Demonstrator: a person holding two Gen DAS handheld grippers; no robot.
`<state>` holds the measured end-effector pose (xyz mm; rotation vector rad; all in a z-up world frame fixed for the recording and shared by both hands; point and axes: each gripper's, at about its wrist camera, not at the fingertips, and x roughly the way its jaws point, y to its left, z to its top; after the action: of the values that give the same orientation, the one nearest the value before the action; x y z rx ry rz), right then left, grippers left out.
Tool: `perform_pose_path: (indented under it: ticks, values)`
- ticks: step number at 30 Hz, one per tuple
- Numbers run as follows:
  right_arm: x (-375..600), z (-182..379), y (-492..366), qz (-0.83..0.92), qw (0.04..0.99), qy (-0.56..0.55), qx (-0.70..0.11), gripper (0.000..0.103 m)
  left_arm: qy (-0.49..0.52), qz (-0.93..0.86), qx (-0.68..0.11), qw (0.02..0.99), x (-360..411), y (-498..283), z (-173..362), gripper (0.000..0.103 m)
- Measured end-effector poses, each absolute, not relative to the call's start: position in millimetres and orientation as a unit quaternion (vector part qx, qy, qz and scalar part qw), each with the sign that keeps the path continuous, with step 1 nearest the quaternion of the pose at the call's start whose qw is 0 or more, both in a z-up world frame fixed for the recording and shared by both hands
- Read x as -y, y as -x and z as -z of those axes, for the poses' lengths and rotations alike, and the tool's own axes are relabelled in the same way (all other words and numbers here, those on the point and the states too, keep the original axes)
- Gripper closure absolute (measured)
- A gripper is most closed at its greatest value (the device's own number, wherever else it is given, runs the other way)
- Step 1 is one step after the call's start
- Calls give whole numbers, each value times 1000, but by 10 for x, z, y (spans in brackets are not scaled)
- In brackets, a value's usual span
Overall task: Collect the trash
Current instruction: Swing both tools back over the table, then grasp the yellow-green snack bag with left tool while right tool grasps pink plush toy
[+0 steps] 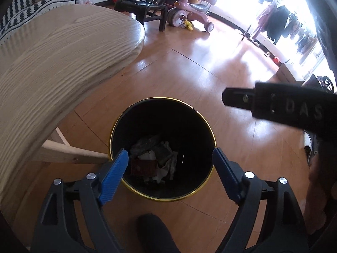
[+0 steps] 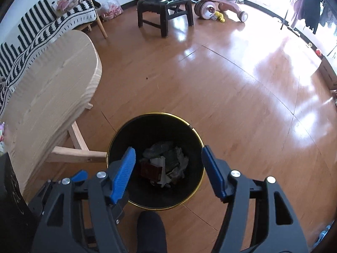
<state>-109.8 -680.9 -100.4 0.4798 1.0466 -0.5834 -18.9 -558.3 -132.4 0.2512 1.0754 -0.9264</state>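
Observation:
A black trash bin with a gold rim (image 1: 202, 118) stands on the wooden floor and shows in the right wrist view too (image 2: 195, 132). Crumpled paper and a brown packet (image 1: 155, 158) lie at its bottom, also seen in the right wrist view (image 2: 164, 164). My left gripper (image 1: 170, 158) hangs open and empty above the bin's mouth. My right gripper (image 2: 168, 157) is open and empty above the bin as well. The right gripper's black body (image 1: 273, 103) shows at the right of the left wrist view.
A light wooden table (image 1: 52, 63) stands left of the bin, its leg (image 2: 73, 154) close to the rim. A black chair (image 2: 164, 8), a pink tricycle (image 2: 221, 2) and a striped sofa (image 2: 42, 25) stand farther back. The person's dark foot (image 2: 150, 229) is near the bin.

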Motion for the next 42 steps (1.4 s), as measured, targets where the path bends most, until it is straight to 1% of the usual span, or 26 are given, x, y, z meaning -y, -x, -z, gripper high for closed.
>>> perform_pose_path:
  ticks: [3, 4, 7, 11, 17, 23, 28, 34, 38, 42]
  values:
    - [6712, 871, 1052, 272, 810, -215, -472, 37, -114, 428, -482, 756, 5427, 188, 1173, 16]
    - [6657, 811, 1028, 270, 816, -212, -465, 34, -110, 429, -478, 758, 5287, 177, 1087, 14]
    - [6478, 638, 934, 261, 833, -197, -447, 32, -111, 431, -467, 764, 4889, 114, 887, 12]
    - [6052, 428, 680, 229, 858, -171, -427, 29, -126, 393, -431, 803, 4059, -118, 551, 10]
    - [5179, 269, 115, 160, 882, -125, -424, 25, -87, 288, -422, 856, 2783, -568, 285, 9]
    - [4054, 191, -494, 82, 899, -79, -423, 23, 2, 194, -437, 878, 1722, -908, 193, 8]
    - [3205, 150, -852, 32, 910, -46, -411, 20, -2, 131, -424, 896, 1041, -964, 173, 8]
    - [2495, 236, -1167, -23, 912, -2, -409, 19, 8, 79, -421, 904, 337, -1125, 257, 8]
    - [2302, 268, -1408, -34, 909, -14, -414, 19, 34, 64, -414, 907, 153, -1453, 326, 8]
    - [2282, 279, -1681, -46, 906, -42, -419, 18, 37, 48, -416, 907, 201, -1772, 408, 8]
